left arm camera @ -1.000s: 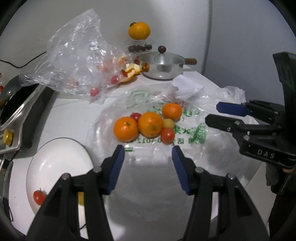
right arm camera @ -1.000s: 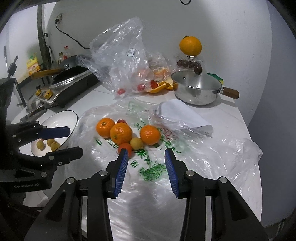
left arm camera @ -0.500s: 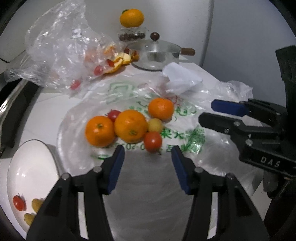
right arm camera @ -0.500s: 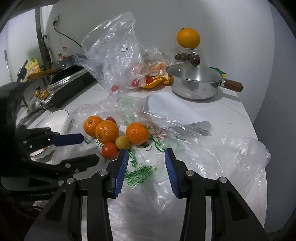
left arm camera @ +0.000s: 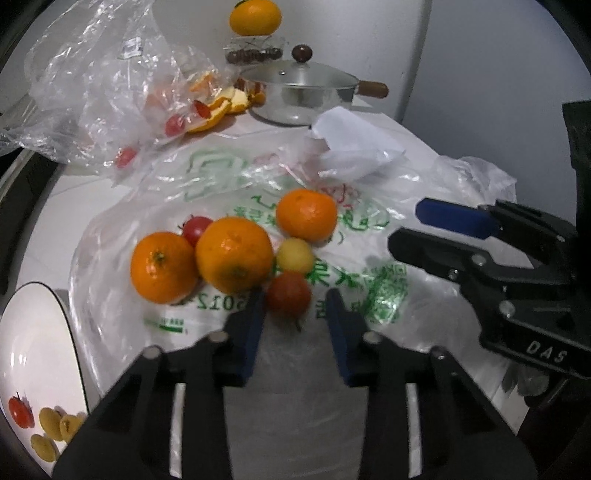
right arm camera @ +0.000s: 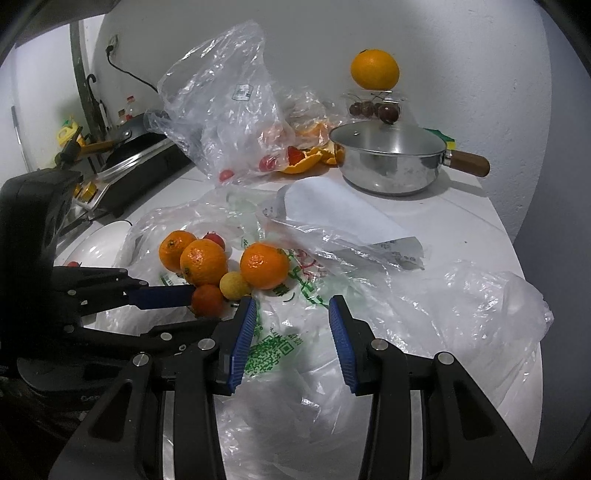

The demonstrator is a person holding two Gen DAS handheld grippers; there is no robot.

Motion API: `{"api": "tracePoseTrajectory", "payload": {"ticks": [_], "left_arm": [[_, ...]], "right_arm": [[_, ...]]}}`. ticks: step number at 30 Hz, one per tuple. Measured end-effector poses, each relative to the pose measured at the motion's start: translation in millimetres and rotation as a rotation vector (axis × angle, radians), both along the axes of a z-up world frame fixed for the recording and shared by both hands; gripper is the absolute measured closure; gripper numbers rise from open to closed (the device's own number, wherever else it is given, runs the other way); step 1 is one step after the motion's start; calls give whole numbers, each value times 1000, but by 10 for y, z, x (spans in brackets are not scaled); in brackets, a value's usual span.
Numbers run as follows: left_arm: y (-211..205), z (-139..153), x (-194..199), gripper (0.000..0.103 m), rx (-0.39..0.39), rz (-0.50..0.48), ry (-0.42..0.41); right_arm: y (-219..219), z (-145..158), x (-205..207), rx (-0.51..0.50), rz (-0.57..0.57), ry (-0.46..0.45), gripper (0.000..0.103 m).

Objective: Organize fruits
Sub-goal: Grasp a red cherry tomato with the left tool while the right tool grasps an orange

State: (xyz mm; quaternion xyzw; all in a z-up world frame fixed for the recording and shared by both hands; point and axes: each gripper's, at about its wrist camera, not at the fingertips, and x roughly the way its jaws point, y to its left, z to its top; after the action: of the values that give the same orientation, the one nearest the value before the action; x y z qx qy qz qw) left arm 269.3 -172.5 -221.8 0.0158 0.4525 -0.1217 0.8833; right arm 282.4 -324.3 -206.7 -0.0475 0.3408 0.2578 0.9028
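Three oranges, a small yellow fruit and two red tomatoes lie clustered on a flat printed plastic bag. My left gripper is closing on the nearest red tomato. That tomato sits between the blue pads, and in the right wrist view the fingers hug it from both sides. My right gripper hovers open over the bag just right of the fruit, with nothing between its fingers. A white plate at the lower left holds one red tomato and several yellow fruits.
A lidded steel pot with a wooden handle stands at the back. Behind it an orange rests on a clear box of cherries. A crumpled clear bag with tomatoes and orange peel lies back left, a stove further left, and white paper by the pot.
My left gripper has moved forward and down to the fruit cluster, and its jaws have narrowed around the nearest red tomato. The right gripper has edged closer to the fruit, its gap unchanged.
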Motion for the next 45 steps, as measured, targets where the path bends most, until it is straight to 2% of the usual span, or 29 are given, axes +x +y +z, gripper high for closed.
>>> {"api": "tracePoseTrajectory", "payload": {"ticks": [14,24,33,45], "left_arm": [[43,47,-34,77,-44,-30,-16],[207,219,-165,77,-42,-21,-78],[401,223,-176,76,-67,1,-84],[517,282,-272,76,-88,3,-105]], "right_arm": [[200,46,127,-9,25,-4,60],[433,-14,349,-17,22,43,60],[516,-167,497,-28,3,101,60],[584,-109,413,-51,-18,90,61]]}}
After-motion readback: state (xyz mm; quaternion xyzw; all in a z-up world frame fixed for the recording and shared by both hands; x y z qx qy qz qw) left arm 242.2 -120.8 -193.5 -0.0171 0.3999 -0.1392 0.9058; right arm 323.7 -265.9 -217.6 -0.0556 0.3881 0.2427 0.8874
